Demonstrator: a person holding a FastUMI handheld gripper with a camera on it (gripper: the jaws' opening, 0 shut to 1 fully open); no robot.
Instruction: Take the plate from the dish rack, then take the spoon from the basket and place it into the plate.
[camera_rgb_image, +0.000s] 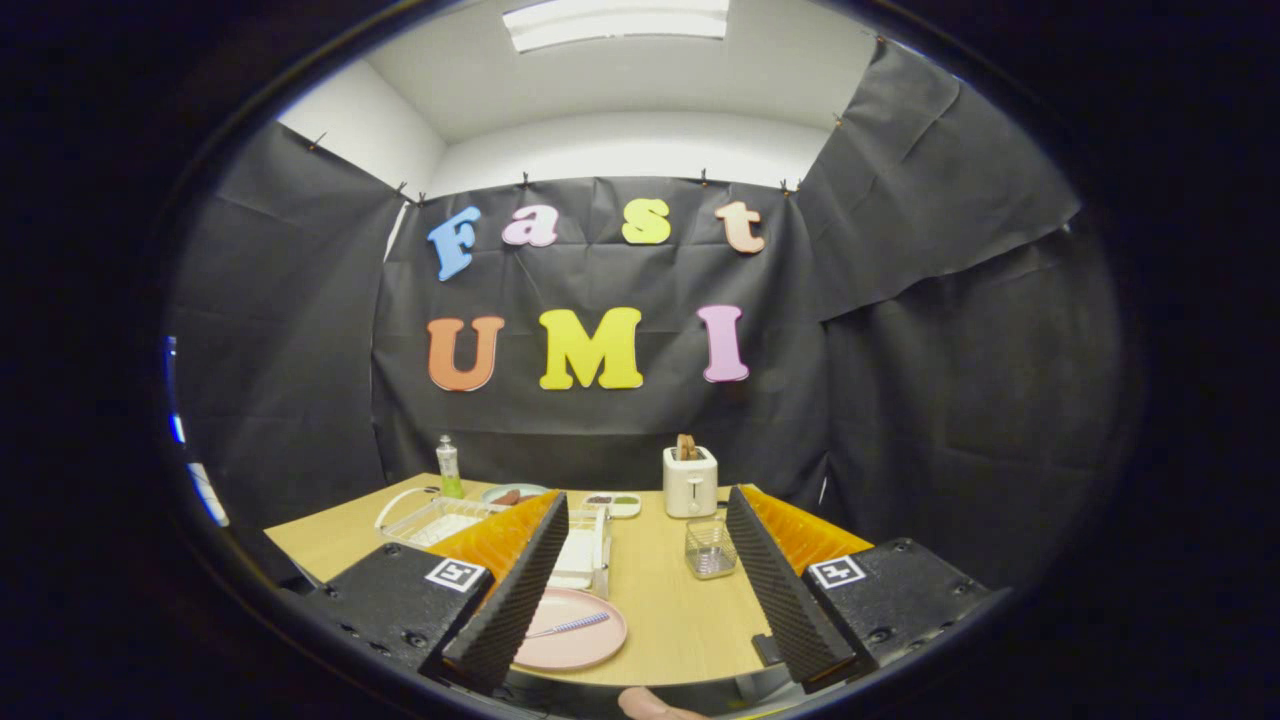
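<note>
Both gripper (645, 560) fingers apart; spoon (568, 626) on plate (590, 650).

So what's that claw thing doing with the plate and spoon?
A person is holding the claw over a wooden table. Its two fingers are spread open and hold nothing. Between them, near the table's front edge, a pink plate lies flat with the spoon already resting on it. Farther back are a wire dish rack, a small mesh basket and a white toaster. The job looks done.
</note>
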